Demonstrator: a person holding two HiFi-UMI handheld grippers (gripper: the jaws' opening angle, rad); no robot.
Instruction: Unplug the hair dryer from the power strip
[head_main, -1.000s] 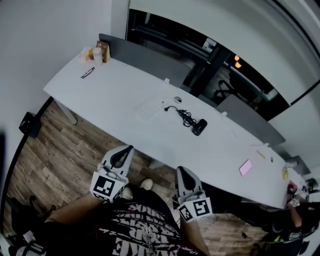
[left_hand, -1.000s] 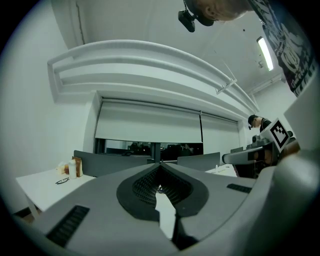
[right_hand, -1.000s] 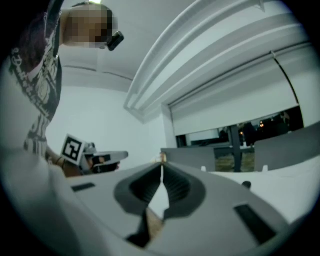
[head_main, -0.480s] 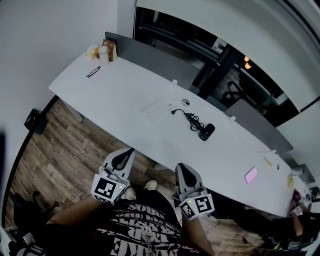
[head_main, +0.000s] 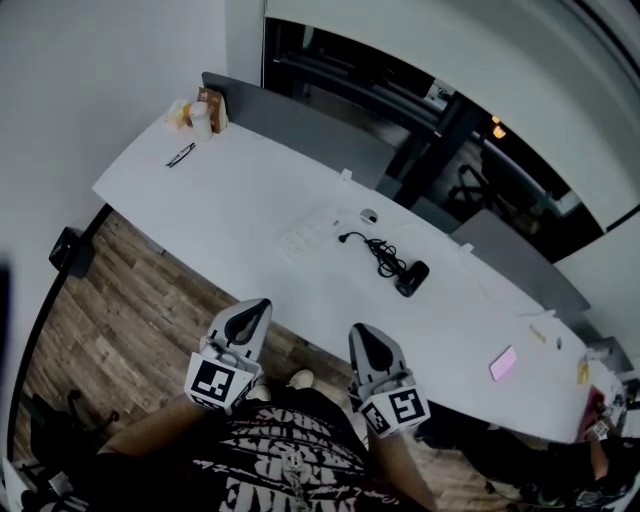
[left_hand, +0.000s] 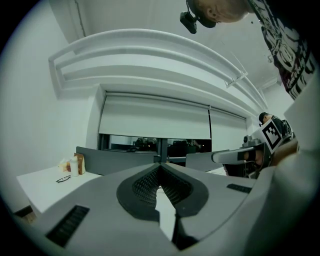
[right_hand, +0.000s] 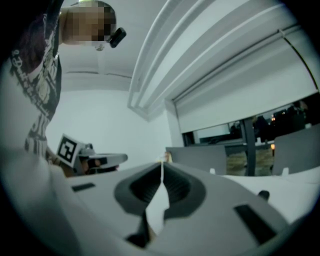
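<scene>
Holding the grey two-jaw left gripper and the matching right gripper low over the wood-pattern floor, just short of the near edge of the long white tabletop. Keeping both clenched tip to tip and gripping nothing, as read along each one's own jaws. Counting two grippers, with one marker cube on each.

Judging the step in hand as the approach, with no contact made yet. Looking toward the middle of the tabletop and counting four things:
- one flat white power strip;
- one black plug, apparently seated at the strip's right end;
- one black cord, bunched in loops;
- one black hair dryer, lying on its side at the cord's far end.

Needing, probably, to release both sets of jaws before reaching in. Pinning the light strip flat with the left gripper while pinching the plug body, not the cord, with the right. Pulling straight out along the prongs, so as not to drag the strip or the dryer across the tabletop.

Noting farther off:
- one small round grey disc just behind the plug;
- one flat pink card toward the right end;
- one dark pair of glasses near the far left corner;
- a small cluster of bottles and cartons at that corner, too small for a sure count;
- two grey divider panels lining the far edge.
</scene>
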